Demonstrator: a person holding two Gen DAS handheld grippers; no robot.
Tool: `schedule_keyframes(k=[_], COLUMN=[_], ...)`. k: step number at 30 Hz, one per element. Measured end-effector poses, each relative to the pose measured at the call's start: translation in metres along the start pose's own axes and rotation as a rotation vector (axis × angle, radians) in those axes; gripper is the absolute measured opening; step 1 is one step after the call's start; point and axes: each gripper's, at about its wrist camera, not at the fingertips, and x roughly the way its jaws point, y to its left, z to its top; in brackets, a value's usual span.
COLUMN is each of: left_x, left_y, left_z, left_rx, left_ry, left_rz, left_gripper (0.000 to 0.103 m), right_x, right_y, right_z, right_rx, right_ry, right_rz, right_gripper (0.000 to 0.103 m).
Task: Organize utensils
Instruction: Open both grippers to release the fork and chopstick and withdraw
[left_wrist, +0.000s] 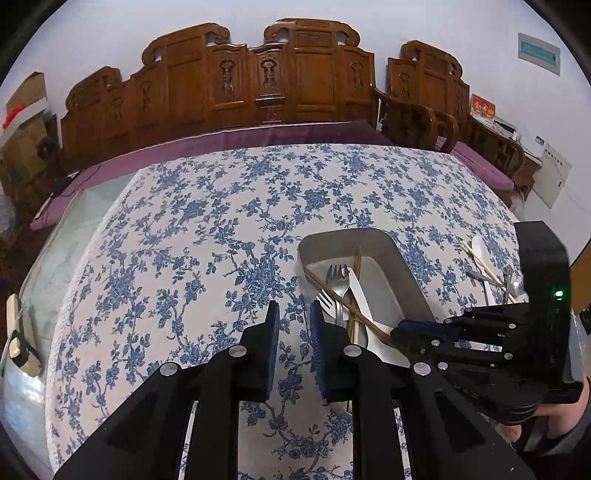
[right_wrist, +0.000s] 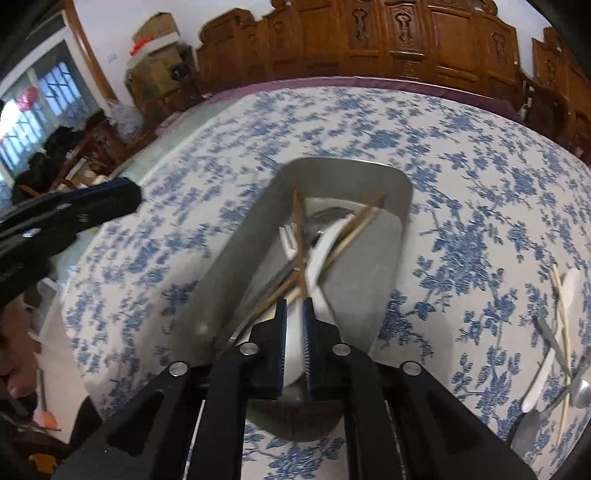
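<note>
Two grippers in play, both mine. My left gripper (left_wrist: 294, 321) hovers over the blue floral tablecloth (left_wrist: 207, 236) just left of the metal tray (left_wrist: 384, 242) — jaws parted with a small gap, nothing between them. My right gripper (right_wrist: 294, 328) sits low over the near end of the tray (right_wrist: 221, 273), jaws narrowly apart with a white plastic utensil (right_wrist: 321, 254) running between them; I cannot tell whether the pads actually pinch it, the view is motion-blurred.

Tray contents, left wrist view: two metal forks (left_wrist: 338, 280), a white plastic knife (left_wrist: 360, 299) and brown chopsticks (left_wrist: 332, 291) lying crossed over each other. In the right wrist view the chopsticks (right_wrist: 354, 229) lean against the tray's far wall.

A loose pile stays out on the surface, well to the right of the tray — white plastic spoon (right_wrist: 569, 288), pale chopsticks (right_wrist: 561, 306), a metal spoon (right_wrist: 581, 393), tangled together. Same pile shows in the left wrist view behind the right gripper (left_wrist: 417, 328).

Carved wooden bench (left_wrist: 258, 81) with a purple cushion (left_wrist: 236, 138) runs along the far edge of the surface.
</note>
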Motion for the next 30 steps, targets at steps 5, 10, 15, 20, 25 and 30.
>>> schedule_keyframes(k=[5,10,15,20,25,30], left_x=[-0.001,-0.005,-0.01,-0.01,-0.012,-0.013], left_y=[-0.005,-0.017,-0.033,-0.057,-0.079,-0.098], left_z=[0.0,-0.003,-0.003,-0.002,0.002,0.008], left_rx=[0.001,0.011,0.02,0.04,0.061,0.064], left_ry=[0.0,-0.008,-0.023,-0.035,-0.057,-0.069], left_rz=[-0.003,-0.018,-0.042,-0.063,-0.057,-0.068], left_gripper=[0.016,0.023,0.033,0.052,0.069,0.08], right_x=[-0.013,-0.043,-0.081,-0.115,-0.14,-0.158], right_y=[0.005,-0.004,-0.029,-0.058,-0.084,-0.106], right_z=[-0.003,-0.006,-0.019,-0.041,-0.061,-0.075], right_rx=[-0.037,-0.045,-0.043,-0.023,0.002,0.024], right_ry=[-0.031,-0.081,-0.129,-0.162,-0.18,-0.193], right_rz=[0.041,0.0,-0.05,-0.115,-0.185,-0.22], right_gripper=[0.011,0.011,0.011,0.011,0.011,0.011])
